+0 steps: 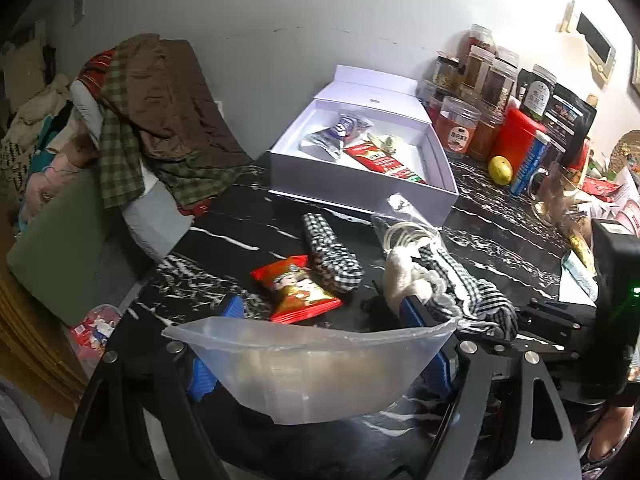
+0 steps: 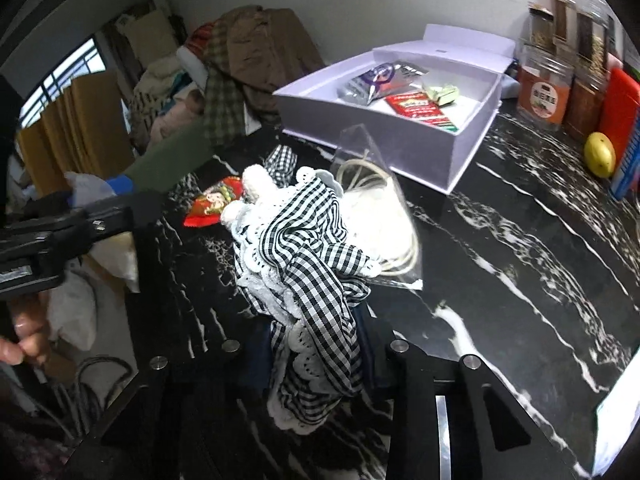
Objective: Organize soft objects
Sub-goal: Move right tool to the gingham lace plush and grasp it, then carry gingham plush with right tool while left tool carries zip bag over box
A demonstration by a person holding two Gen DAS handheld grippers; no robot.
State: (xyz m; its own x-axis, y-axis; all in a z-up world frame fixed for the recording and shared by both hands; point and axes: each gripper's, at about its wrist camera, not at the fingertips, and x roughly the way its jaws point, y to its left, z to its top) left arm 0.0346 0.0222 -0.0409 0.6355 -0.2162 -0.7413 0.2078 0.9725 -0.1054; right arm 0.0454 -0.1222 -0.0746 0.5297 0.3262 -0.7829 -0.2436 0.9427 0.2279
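Observation:
My left gripper (image 1: 320, 314) holds a clear plastic bag (image 1: 312, 368) stretched between its blue pads (image 1: 231, 307), mouth towards the table. My right gripper (image 2: 316, 356) is shut on a black-and-white checked cloth with white lace trim (image 2: 304, 264), which bunches up over the black marble table (image 2: 500, 264). The same cloth (image 1: 468, 292) shows in the left wrist view just right of the bag. A second checked fabric piece (image 1: 330, 258) lies beyond the bag, beside a red snack packet (image 1: 298, 288).
A clear packet with a coiled white cord (image 2: 380, 200) lies behind the cloth. An open white box (image 1: 436, 160) with snack packets stands at the back. Jars (image 1: 456, 128) and a lemon (image 1: 500, 170) line the right. Piled clothes (image 1: 160, 112) sit at left.

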